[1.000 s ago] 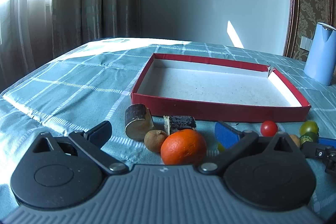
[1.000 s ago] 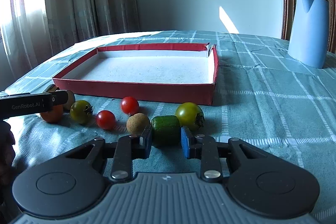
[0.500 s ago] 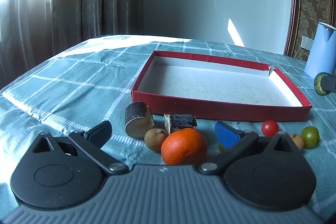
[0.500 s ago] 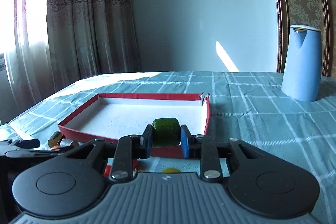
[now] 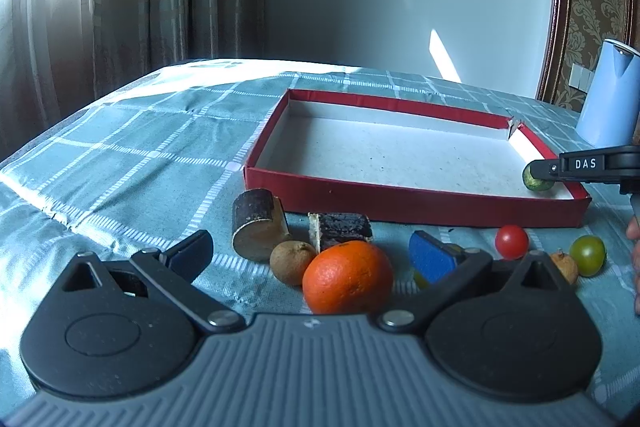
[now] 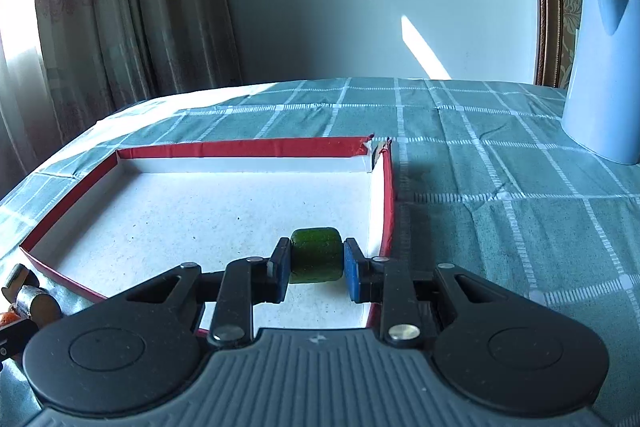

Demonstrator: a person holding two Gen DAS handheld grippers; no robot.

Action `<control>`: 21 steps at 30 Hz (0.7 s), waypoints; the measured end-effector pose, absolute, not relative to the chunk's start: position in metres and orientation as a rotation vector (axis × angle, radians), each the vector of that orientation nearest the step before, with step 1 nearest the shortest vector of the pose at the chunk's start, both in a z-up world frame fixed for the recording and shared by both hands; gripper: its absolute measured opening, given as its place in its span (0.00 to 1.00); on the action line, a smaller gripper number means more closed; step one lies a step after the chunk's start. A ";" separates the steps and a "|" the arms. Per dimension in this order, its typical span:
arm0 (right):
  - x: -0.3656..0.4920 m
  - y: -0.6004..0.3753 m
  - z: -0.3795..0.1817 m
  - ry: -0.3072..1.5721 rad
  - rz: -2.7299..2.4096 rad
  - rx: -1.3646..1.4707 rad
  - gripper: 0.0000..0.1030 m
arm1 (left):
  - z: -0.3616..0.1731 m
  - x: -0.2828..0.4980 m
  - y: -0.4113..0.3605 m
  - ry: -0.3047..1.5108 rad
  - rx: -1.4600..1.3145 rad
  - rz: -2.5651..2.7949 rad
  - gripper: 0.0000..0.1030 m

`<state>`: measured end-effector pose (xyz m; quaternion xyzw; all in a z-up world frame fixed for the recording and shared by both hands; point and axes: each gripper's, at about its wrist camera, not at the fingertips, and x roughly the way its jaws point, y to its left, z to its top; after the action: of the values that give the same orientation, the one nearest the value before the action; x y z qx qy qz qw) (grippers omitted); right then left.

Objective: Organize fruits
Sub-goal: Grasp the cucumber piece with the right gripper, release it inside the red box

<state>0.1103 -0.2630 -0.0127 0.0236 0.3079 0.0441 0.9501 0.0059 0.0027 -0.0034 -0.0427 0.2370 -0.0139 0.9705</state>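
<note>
Placement underway: right gripper (image 6: 316,265) pinches the stubby green cucumber chunk (image 6: 316,259) over the shallow red cardboard tray (image 6: 240,149); lower it to the floor before releasing. Left gripper (image 5: 310,251) is spread.

The only readable lettering is "DAS", in white capitals on the black side of the right gripper (image 5: 539,177), which reaches in from the right edge of the left wrist view, over the near right corner of the red tray (image 5: 416,205). The letters may be part of a longer word (the frame cuts the plate off). Nothing else carries legible text.
</note>
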 end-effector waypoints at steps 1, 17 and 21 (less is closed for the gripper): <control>0.109 -0.263 -0.012 0.625 0.088 0.047 0.27 | -0.003 0.006 0.003 0.479 -0.083 -0.028 1.00; 0.028 -0.317 -0.001 0.343 0.016 0.249 0.60 | -0.006 -0.015 0.019 0.479 -0.153 -0.104 1.00; 0.032 -0.317 -0.002 0.357 0.029 0.257 0.60 | -0.006 -0.027 0.022 0.452 -0.154 -0.095 1.00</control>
<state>0.0320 -0.3172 -0.0019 0.1276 0.1768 0.0144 0.9758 -0.0268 0.0216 -0.0060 -0.0760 0.2239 -0.0469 0.9705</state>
